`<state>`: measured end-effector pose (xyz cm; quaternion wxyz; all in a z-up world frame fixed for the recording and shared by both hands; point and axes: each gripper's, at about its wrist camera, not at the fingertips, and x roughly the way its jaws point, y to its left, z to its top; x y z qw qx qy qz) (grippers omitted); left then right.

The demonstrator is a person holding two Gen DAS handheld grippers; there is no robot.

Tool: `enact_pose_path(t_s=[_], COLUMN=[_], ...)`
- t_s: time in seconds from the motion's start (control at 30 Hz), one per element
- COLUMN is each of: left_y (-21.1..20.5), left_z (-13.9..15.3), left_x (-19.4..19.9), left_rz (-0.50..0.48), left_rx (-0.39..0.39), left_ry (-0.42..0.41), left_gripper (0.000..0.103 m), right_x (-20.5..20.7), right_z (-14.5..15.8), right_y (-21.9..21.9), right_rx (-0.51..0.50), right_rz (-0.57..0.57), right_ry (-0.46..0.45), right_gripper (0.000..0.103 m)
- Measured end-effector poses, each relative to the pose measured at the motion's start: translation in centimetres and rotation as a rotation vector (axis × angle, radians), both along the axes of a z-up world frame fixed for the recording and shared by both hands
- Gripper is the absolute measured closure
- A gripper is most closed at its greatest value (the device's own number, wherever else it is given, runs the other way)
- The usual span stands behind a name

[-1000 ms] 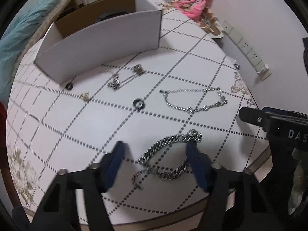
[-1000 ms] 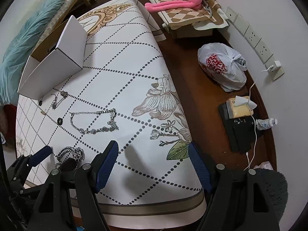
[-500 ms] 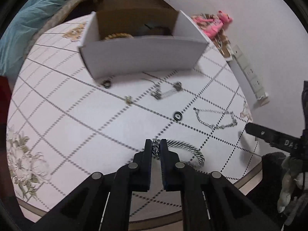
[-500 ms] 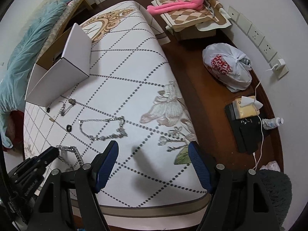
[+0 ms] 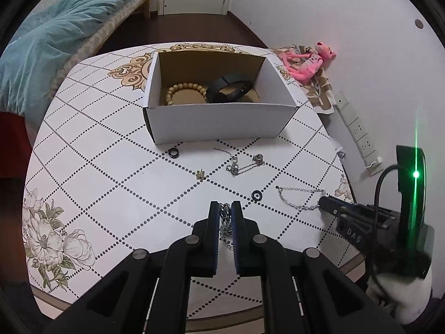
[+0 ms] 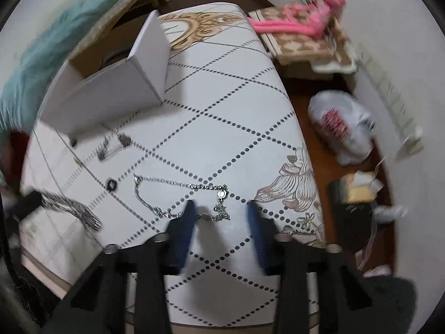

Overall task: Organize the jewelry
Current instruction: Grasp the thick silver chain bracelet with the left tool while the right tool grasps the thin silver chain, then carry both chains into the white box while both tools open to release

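Hanging chain bracelet (image 5: 225, 222) pinched inside left hand-held gripper (image 5: 224, 208).

A white table (image 5: 111, 183) with dotted diamond lines and floral prints carries an open cardboard box (image 5: 219, 122) toward 12 o'clock. In front of it lie a black ring (image 5: 174, 153), a small gold piece (image 5: 200, 174), a tangled thin chain (image 5: 242, 164), a dark bead (image 5: 256, 195) and, toward 3 o'clock, a silver bracelet (image 5: 300, 197).

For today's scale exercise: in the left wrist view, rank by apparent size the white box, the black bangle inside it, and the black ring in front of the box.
1. White box, clearly largest.
2. Black bangle.
3. Black ring, smallest though nearer the camera.
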<state>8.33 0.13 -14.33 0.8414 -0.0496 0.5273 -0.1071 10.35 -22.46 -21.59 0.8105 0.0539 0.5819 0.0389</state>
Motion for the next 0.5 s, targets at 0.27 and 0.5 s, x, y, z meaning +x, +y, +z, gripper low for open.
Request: enact_pose_path(t_s=[0.27,0.5], left_y=[1.2,2.4], left_z=[2.2,6.5], left_x=[-0.1,0.9], left_rz=[0.022,0.021], left_rx=[-0.046,-0.068], left_ry=[-0.037,-0.114], left_gripper=[0.098,0.098], right_x=[-0.4,0.9], right_z=[2.9,9.2], right_y=[0.3,0.9], right_rx=[0.119,0.221], right_rz=[-0.020,0.023], right_ry=[-0.053,-0.150], right_gripper=[0.097,0.097])
